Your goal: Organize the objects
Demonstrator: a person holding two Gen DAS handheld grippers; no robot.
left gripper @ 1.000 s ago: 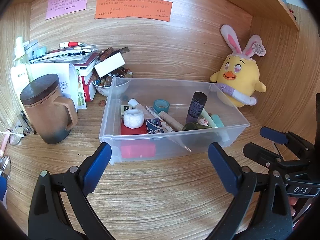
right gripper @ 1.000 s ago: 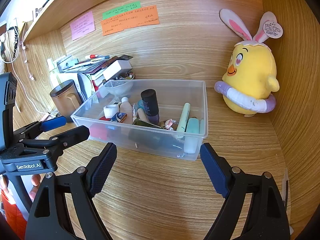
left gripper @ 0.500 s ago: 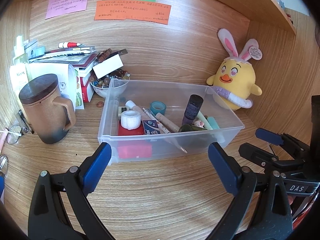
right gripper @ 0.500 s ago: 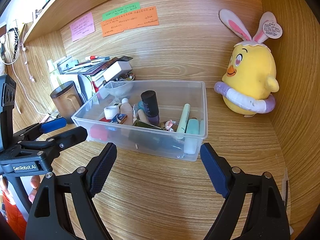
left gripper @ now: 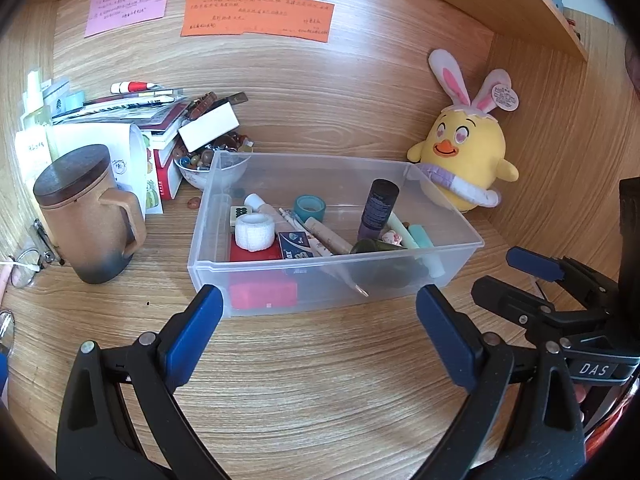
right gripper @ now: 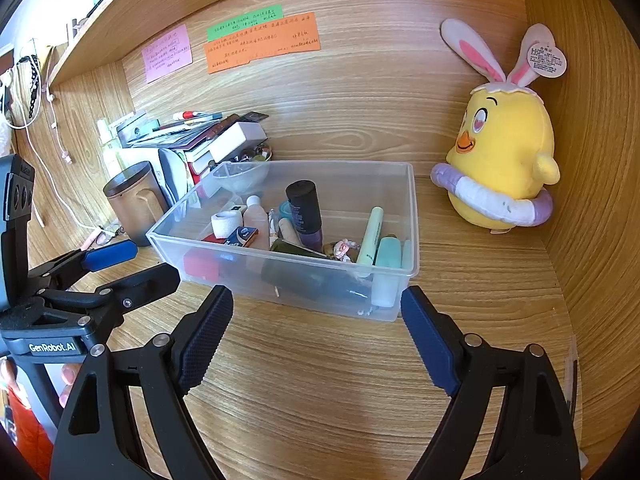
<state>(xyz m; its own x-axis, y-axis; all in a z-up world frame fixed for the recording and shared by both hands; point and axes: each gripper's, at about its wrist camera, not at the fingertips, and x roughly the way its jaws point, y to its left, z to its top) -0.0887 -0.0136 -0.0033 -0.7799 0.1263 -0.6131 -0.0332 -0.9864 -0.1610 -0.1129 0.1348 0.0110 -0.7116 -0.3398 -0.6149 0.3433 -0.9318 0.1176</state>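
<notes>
A clear plastic bin (left gripper: 440,258) (right gripper: 412,216) stands on the wooden desk, holding several small things: a dark bottle (left gripper: 380,208) (right gripper: 306,210), a white tape roll (left gripper: 255,231), a teal tape roll (left gripper: 310,208), a red box (left gripper: 262,294) and mint tubes (right gripper: 370,236). My left gripper (left gripper: 318,338) is open and empty in front of the bin. My right gripper (right gripper: 316,334) is open and empty, also in front of the bin; it shows at the right of the left wrist view (left gripper: 532,276).
A brown lidded mug (left gripper: 86,216) stands left of the bin. Stacked books and a bowl of beads (left gripper: 200,160) sit behind it. A yellow plush chick (left gripper: 464,160) (right gripper: 500,160) sits in the right corner. Sticky notes (left gripper: 256,20) hang on the back wall.
Both grippers have drawn back a little from the bin, staying open. The bin and its contents have not moved.
</notes>
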